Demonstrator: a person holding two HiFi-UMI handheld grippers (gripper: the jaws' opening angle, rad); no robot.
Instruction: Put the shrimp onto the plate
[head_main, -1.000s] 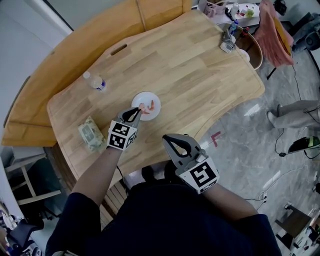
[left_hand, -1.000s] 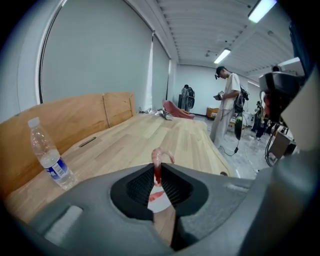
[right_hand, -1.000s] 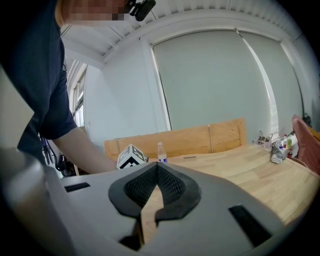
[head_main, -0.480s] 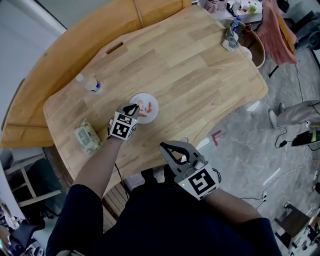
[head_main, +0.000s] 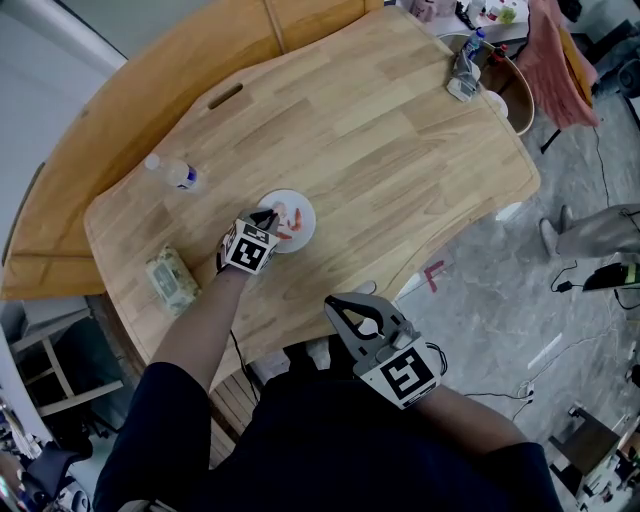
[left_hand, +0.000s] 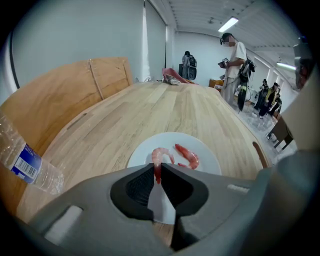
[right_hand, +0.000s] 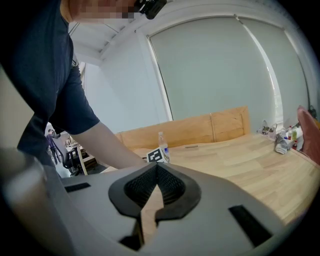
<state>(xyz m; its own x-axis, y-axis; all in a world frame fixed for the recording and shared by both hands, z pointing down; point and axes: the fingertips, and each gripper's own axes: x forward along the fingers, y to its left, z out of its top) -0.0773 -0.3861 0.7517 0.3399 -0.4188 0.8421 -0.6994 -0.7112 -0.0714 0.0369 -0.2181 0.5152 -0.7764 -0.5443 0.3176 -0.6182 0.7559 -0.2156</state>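
Shrimp (left_hand: 158, 156) pinched by its tail in left claw (left_hand: 157, 169) at plate (left_hand: 212, 162) edge; thin grip may drop it onto desk (left_hand: 175, 107); right claw (right_hand: 156, 170) clenched, empty.

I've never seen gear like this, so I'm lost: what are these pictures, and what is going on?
A person holds a two-jaw gripper in each hand. One picture comes from a head camera looking down; the other two from cameras riding on each gripper. The left gripper pinches a shrimp over a white plate, where a second shrimp lies. The right gripper is shut and empty, near the body. On the wooden table also lie a bottle and a wipes pack.
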